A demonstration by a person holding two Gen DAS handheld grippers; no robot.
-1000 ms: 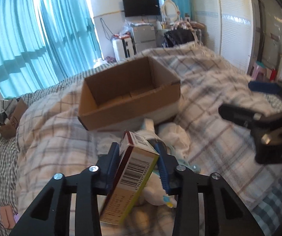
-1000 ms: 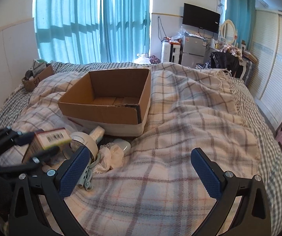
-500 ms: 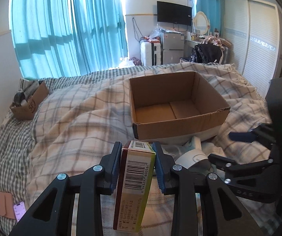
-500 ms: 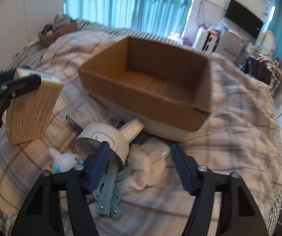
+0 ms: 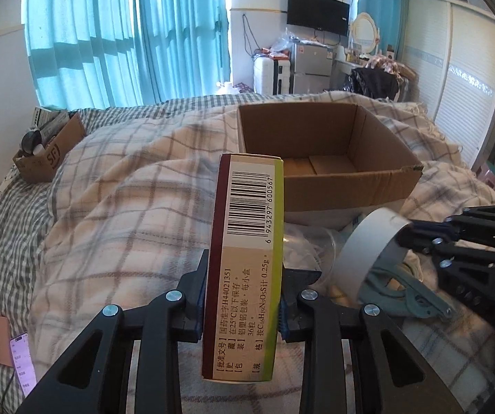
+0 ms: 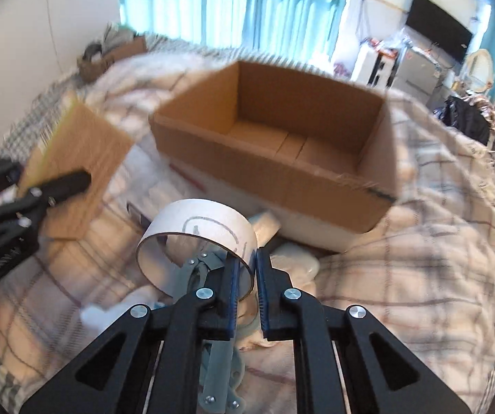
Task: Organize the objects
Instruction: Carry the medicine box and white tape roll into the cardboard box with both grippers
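Note:
An open, empty cardboard box (image 5: 327,158) sits on the plaid blanket; it also shows in the right wrist view (image 6: 275,145). My left gripper (image 5: 242,305) is shut on a medicine carton (image 5: 247,258) with a barcode, held upright in front of the box; the carton shows blurred at the left of the right wrist view (image 6: 78,172). My right gripper (image 6: 245,276) is shut on the rim of a white tape roll (image 6: 199,238) on a grey-green dispenser (image 6: 213,362). In the left wrist view the roll (image 5: 368,252) and right gripper (image 5: 482,252) are at right.
White cloth and small items (image 6: 295,255) lie on the plaid blanket (image 5: 126,214) just before the box. A small carton of odds and ends (image 5: 47,151) sits at the far left. A phone and pink case (image 5: 9,348) lie at the bed's left edge.
My right gripper closed on the tape roll's rim and lifted it with its dispenser. My left gripper raised the medicine carton and holds it straighter, nearer the box.

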